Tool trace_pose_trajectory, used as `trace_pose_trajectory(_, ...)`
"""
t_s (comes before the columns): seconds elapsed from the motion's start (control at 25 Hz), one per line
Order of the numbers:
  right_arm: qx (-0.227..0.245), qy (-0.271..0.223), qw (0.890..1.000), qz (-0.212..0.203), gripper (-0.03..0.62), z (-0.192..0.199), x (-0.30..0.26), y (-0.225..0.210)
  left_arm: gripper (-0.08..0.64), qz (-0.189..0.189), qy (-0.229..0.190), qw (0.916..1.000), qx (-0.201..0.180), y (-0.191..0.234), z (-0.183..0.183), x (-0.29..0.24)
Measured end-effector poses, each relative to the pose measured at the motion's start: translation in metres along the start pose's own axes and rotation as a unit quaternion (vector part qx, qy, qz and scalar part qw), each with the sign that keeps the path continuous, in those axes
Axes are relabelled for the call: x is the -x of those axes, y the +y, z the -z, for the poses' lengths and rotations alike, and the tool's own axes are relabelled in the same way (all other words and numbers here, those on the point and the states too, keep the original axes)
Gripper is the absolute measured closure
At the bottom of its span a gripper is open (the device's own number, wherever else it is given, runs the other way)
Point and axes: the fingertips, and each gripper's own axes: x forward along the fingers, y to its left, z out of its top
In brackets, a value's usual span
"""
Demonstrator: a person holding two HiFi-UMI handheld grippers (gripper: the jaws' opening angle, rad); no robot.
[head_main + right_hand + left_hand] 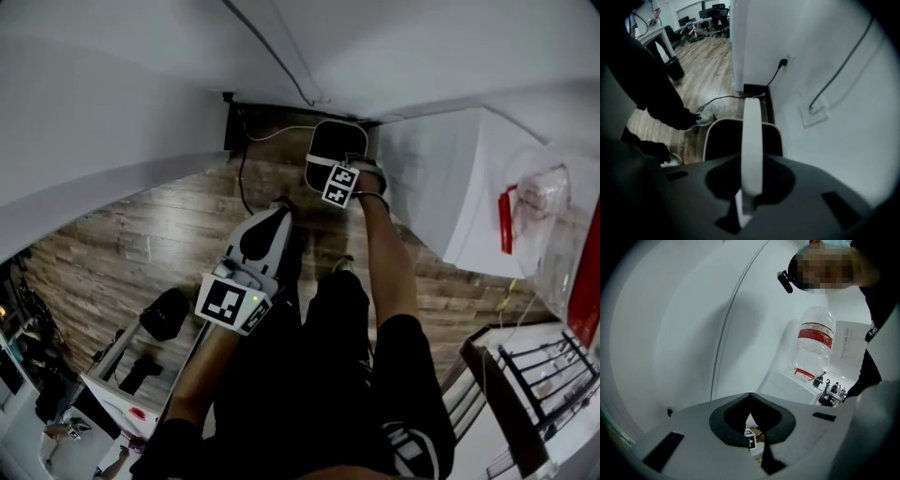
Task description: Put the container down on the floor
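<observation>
In the head view, the right gripper [339, 178] points almost straight down at the end of an outstretched arm. Beneath it is the black, rounded-square container with a white rim [337, 141]. The container is over the brown wood-plank floor [141, 225], close to the corner by the dark skirting. The left gripper [281, 216] sits nearer the person's body, well apart from the container.

In the left gripper view, its fingers [726, 427] meet at the tips with nothing between them. Beyond them are a white wall and a clear plastic water bottle with a red label [813, 343] on a white cabinet.

In the right gripper view, the right gripper [743, 206] has its fingers [806, 187] pinched nearly together on the container's flat white carrying handle [752, 140]. The handle arches up from the container [724, 140] below. The floor [708, 70] shows all around the container, but I cannot tell whether its base touches the planks.

As I judge it, the carry is about done: the container is low and in place by the wall. What's left is to settle it on the floor, let go of the handle and draw the gripper clear.
</observation>
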Motion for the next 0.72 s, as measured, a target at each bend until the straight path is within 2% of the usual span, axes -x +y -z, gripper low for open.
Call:
trace_pose_trajectory(0.28,-0.012,0.022,1.0,-0.016,0.531,0.024,-0.026,-0.009,0.529,0.0,0.014,0.9999,0.003,0.005,0.018,-0.016)
trace_pose_trajectory(0.48,0.019,0.035,0.999,0.002,0.531,0.039,-0.039,-0.011,0.529,0.004,0.023,0.9997,0.003,0.005,0.025,-0.022)
trace_pose_trajectory(0.72,0.002,0.025,0.999,0.021,0.531,0.041,-0.039,-0.024,0.529,0.007,0.028,0.9996,0.001,0.005,0.03,-0.027)
